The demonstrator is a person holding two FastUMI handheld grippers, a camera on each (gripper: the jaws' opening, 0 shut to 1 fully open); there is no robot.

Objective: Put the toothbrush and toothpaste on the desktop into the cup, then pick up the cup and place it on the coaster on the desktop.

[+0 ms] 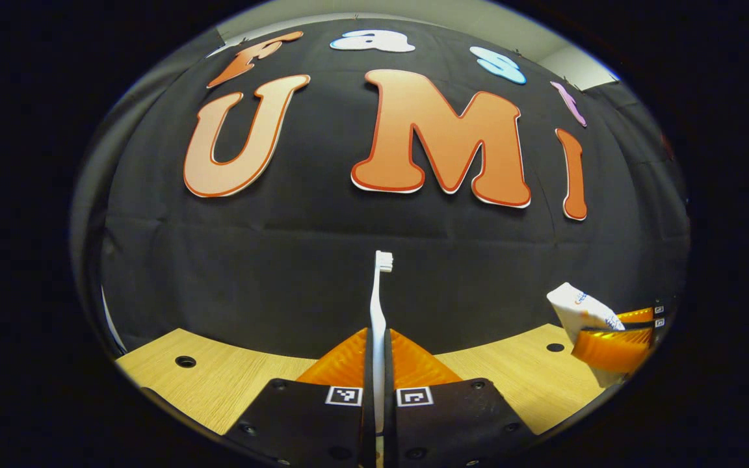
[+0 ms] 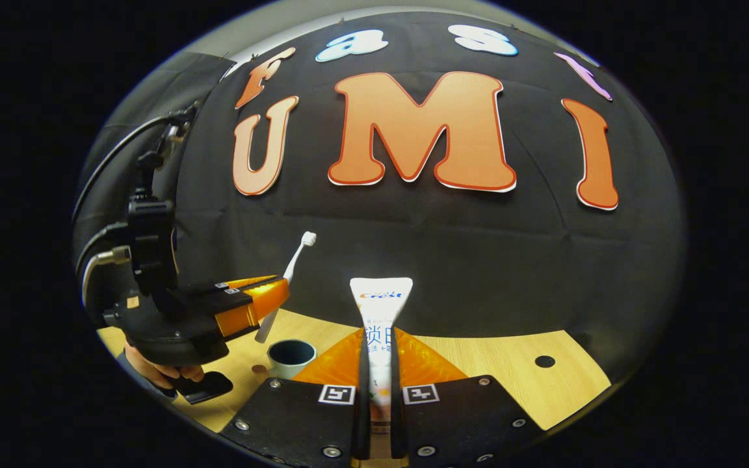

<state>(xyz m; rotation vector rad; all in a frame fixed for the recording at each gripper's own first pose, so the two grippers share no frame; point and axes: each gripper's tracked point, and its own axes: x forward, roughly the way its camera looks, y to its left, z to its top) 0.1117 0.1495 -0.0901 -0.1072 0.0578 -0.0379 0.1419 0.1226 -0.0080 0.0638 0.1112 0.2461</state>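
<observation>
The wooden surface (image 2: 498,364) lies below both claws. The left claw (image 1: 378,364) is clamped on the toothbrush (image 1: 380,305), held upright above the surface, bristles up. The right claw (image 2: 378,370) grips the toothpaste (image 2: 380,312), crimped end up. The cup (image 2: 290,356) stands on the surface, just below the left claw's toothbrush.

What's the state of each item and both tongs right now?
Toothbrush: lifted, upright, clamped in left tongs.
Toothpaste: lifted, upright, clamped in right tongs.
Cup: upright on desk, open, nothing visible inside.
</observation>
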